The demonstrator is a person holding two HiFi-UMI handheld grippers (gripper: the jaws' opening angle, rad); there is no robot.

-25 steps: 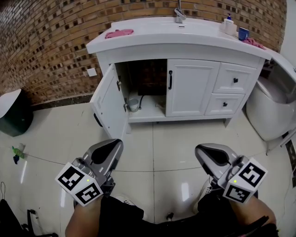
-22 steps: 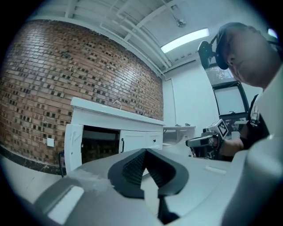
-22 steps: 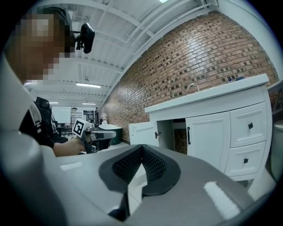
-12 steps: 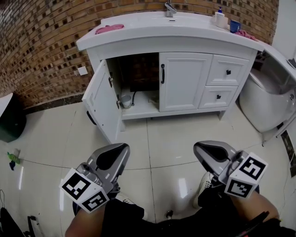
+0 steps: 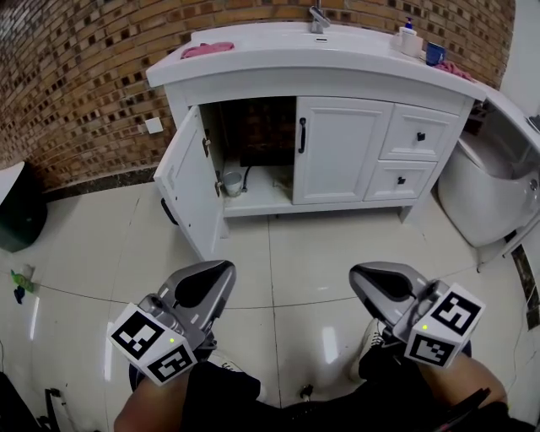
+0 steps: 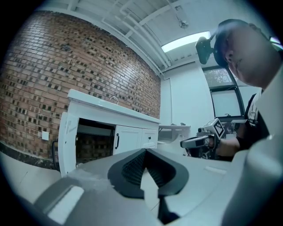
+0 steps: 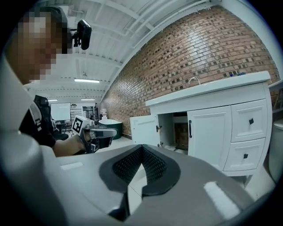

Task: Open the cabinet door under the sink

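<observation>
The white sink cabinet stands against the brick wall. Its left door is swung wide open toward me and shows the dark inside. The right door, with a black handle, is closed. My left gripper and right gripper are both low, close to my body, far from the cabinet, shut and holding nothing. In the left gripper view the gripper points at the open door. In the right gripper view the gripper faces the open door.
Two drawers sit right of the doors. A white tub-like fixture stands at the right, a dark bin at the left. A small container stands inside the cabinet. A pink cloth, a faucet and a blue cup are on the counter.
The head view has shifted a little, so the cabinet sits slightly differently in the picture. The door stays open and both grippers keep nearly the same place.
</observation>
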